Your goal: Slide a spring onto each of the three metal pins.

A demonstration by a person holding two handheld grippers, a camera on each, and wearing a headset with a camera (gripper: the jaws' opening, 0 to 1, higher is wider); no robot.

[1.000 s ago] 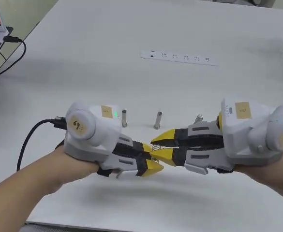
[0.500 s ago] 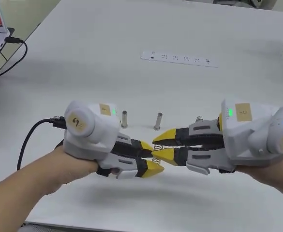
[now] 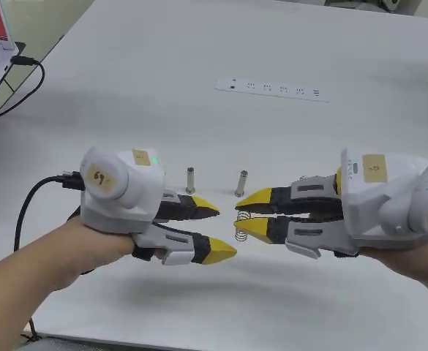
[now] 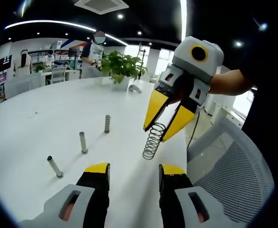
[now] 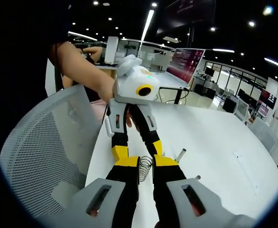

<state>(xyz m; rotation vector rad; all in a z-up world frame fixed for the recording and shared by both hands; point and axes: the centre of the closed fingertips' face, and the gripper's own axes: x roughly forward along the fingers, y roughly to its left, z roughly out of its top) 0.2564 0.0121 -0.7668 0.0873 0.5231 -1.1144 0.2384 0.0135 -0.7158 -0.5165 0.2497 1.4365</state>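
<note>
Spring (image 3: 241, 227) pinched by one end between the yellow tips of the right gripper (image 3: 237, 214), whose jaws stood nearly closed on it, the remaining coils hanging free below the tips. The left gripper (image 3: 226, 232) faced it tip to tip, its jaws parted wide and holding nothing, just apart from the spring. Two bare metal pins stood upright on the white table (image 3: 199, 73): one (image 3: 242, 183) just beyond the right gripper's tips, the other (image 3: 190, 179) beyond the left gripper's upper jaw. A third pin (image 4: 107, 123), farthest ahead of the left gripper's jaws, appeared to carry a spring already. To do the step well, the free end probably needed bringing plumb over the nearer bare pin, bore in line with the pin's axis, then lowering before release; a tilted coil would likely catch on the pin's top. The idle gripper could steady the loose end.
</note>
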